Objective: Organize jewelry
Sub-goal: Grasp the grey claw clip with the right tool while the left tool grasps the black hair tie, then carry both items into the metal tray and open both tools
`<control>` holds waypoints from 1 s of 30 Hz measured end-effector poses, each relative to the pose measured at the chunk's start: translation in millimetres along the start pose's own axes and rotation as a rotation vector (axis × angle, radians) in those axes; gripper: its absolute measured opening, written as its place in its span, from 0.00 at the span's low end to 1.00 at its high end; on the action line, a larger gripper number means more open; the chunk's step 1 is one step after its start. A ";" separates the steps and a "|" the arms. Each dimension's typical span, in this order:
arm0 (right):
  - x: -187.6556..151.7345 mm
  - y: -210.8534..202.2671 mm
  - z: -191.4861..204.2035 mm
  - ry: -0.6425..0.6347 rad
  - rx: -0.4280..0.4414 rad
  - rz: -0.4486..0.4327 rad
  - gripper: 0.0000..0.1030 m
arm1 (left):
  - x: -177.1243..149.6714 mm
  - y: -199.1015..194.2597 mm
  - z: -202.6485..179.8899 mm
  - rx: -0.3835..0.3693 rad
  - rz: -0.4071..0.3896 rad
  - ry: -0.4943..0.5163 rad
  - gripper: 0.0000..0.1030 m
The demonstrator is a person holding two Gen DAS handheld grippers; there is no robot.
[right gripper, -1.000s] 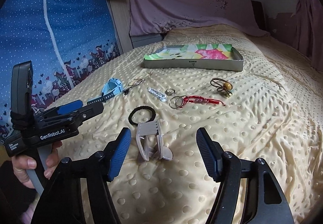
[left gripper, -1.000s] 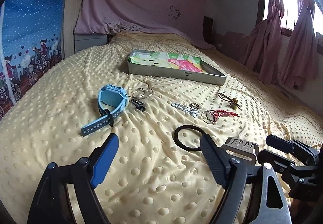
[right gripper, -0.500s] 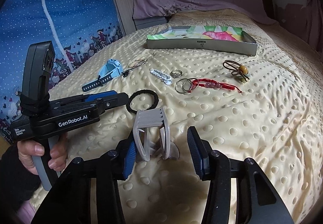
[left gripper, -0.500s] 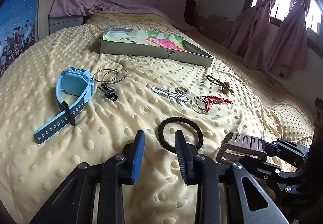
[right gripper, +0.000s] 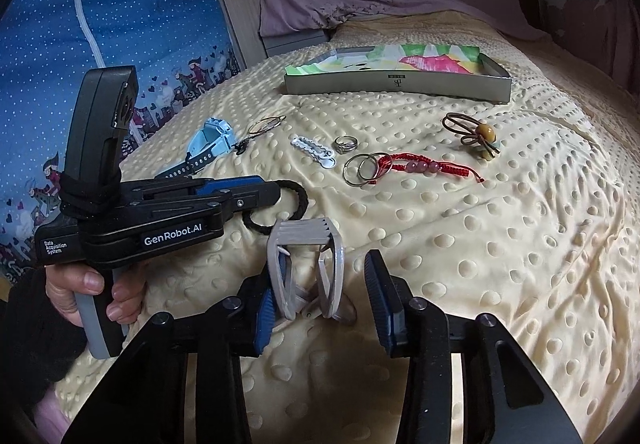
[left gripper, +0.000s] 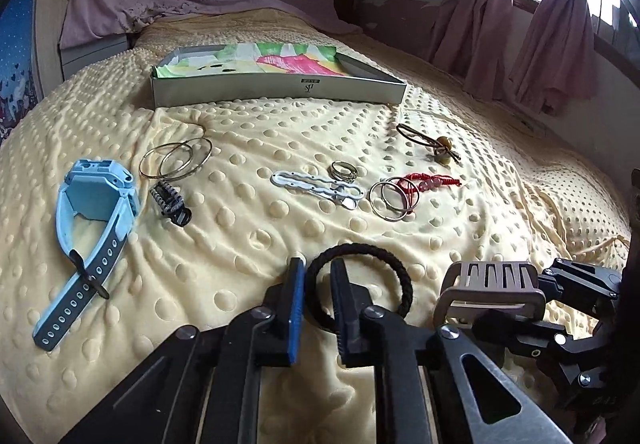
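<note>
Left tongs (left gripper: 316, 276) had snapped shut on the black hair tie (left gripper: 360, 284), lying flat. Right tongs (right gripper: 324, 284) were closing around the upright grey claw clip (right gripper: 306, 268), teeth up.

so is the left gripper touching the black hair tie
Touching: the left wrist view shows the left gripper with jaws shut on the black hair tie.

Black hair tie (right gripper: 297, 200): near arc hidden behind the left gripper (right gripper: 264, 193) in the right wrist view. Box (left gripper: 276, 94): maker's mark on the front wall too small to read. Curtains (left gripper: 552, 44): cut off by the picture's right edge. Grey hair claw (left gripper: 490, 288): lower part hidden behind the right gripper's fingers.
</note>
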State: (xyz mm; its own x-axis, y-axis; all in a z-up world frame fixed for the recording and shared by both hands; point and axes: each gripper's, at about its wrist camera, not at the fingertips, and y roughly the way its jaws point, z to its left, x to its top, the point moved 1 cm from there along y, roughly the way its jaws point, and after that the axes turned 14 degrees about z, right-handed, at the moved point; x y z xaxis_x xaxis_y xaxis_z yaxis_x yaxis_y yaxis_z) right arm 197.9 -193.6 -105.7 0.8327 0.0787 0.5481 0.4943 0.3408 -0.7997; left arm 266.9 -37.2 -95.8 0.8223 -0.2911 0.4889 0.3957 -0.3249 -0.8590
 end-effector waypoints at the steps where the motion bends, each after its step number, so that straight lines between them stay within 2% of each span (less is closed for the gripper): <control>1: 0.5 0.8 0.3 -0.002 0.002 0.003 0.33 | -0.5 1.7 -0.3 -0.002 0.010 0.001 0.08; 3: 1.3 2.0 1.3 -0.006 0.006 0.008 0.30 | -1.6 3.1 -1.3 0.002 0.019 0.005 0.06; 5: 0.6 1.2 2.3 -0.012 0.018 0.005 0.23 | -2.3 3.2 -2.4 0.010 0.023 0.005 0.06; 11: -2.1 -7.8 -0.5 -0.001 0.029 -0.045 0.23 | -4.2 -6.2 -0.7 -0.021 -0.004 -0.039 0.05; 18: 7.2 -22.9 -14.8 0.052 0.038 -0.144 0.23 | 12.2 -32.7 -5.0 -0.026 -0.113 -0.091 0.05; 20: 19.2 -21.6 -20.8 0.067 0.048 -0.161 0.23 | 22.3 -36.9 -3.2 -0.017 -0.142 -0.119 0.05; 23: 46.0 -18.0 -27.7 0.068 0.018 -0.198 0.22 | 44.0 -39.4 4.3 0.001 -0.180 -0.162 0.05; 30: 128.2 0.8 -60.0 0.083 -0.018 -0.272 0.22 | 101.8 -27.0 31.0 0.039 -0.252 -0.264 0.05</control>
State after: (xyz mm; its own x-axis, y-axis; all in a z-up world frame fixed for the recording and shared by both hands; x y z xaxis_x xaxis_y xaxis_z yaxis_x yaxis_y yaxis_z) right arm 320.0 -239.5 -50.7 0.6862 -0.0909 0.7217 0.7060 0.3223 -0.6306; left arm 352.6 -30.2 -27.5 0.7723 0.0379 0.6341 0.6104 -0.3206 -0.7243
